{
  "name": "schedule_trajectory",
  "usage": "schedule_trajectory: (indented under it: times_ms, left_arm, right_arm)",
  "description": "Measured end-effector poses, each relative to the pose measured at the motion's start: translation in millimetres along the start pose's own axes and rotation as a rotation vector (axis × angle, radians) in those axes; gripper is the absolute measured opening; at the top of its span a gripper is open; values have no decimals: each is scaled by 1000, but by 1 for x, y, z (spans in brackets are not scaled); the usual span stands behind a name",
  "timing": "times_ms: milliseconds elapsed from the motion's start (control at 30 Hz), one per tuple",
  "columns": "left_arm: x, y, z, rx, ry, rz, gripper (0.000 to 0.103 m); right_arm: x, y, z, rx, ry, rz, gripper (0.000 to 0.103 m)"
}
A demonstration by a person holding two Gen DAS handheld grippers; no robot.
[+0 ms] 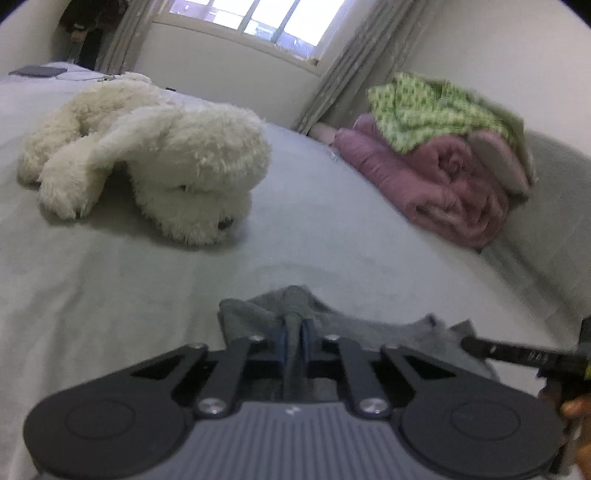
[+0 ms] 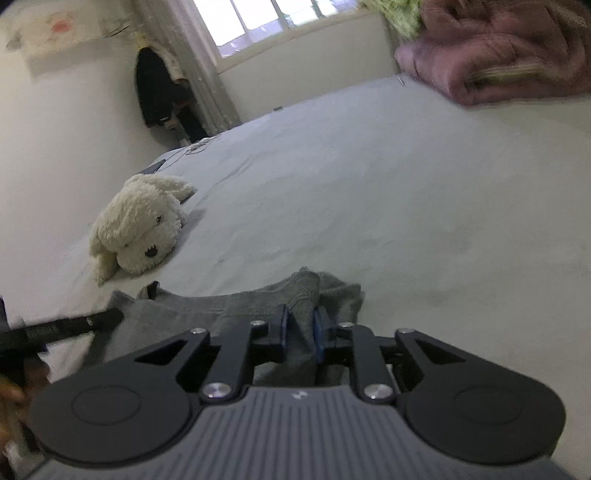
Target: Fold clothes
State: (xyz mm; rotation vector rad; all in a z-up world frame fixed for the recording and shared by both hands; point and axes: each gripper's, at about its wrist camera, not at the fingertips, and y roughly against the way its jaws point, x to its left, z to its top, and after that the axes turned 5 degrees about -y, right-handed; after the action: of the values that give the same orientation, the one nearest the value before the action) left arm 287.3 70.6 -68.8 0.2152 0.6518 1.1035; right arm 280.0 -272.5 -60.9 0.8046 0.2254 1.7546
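A pale bed (image 1: pixel 332 229) fills both views, stretching away to a window (image 1: pixel 258 18) and curtains on the far wall. On the far right of it sits a rolled pink blanket (image 1: pixel 436 177) with a green patterned cloth (image 1: pixel 424 110) piled on top; far left lies a white plush dog (image 1: pixel 162 158), flat on its belly and well apart from the work. At the near edge of the bed lies the thing to be folded, a small grey garment (image 2: pixel 229 306), spread across the sheet between the two tools. The left gripper (image 1: pixel 294 339) is clamped nearly shut on a pinched ridge of the grey cloth at its left end, the fabric bunched between the blue pads. The right gripper (image 2: pixel 299 328) is likewise closed on a gathered tuck of the same garment at its right end, a slightly thicker wad keeping its jaws a touch apart. The step in hand looks like the start of a fold, with both near corners gripped. The next move would call for lifting the two ends together, keeping the edge taut and level, and carrying it over the rest of the cloth without letting either pinch slip.
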Motion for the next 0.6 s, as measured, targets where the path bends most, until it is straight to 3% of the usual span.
schedule_trajectory:
  times_ms: [33, 233, 300, 400, 467, 600]
  left_arm:
    - [2, 3, 1, -16, 16, -14, 5]
    - [15, 23, 4, -182, 123, -120, 4]
    - [17, 8, 1, -126, 114, -79, 4]
    - [14, -14, -5, -29, 72, 0, 4]
    - [11, -14, -4, -29, 68, 27, 8]
    - [4, -9, 1, -15, 30, 112, 21]
  right_arm:
    - [4, 3, 0, -15, 34, 1, 7]
    - [23, 29, 6, -176, 106, 56, 6]
    - [21, 27, 10, -176, 84, 25, 6]
    - [19, -3, 3, -48, 111, -106, 6]
    - [20, -18, -5, 1, 137, -166, 8]
    - [18, -11, -4, -17, 59, -190, 19]
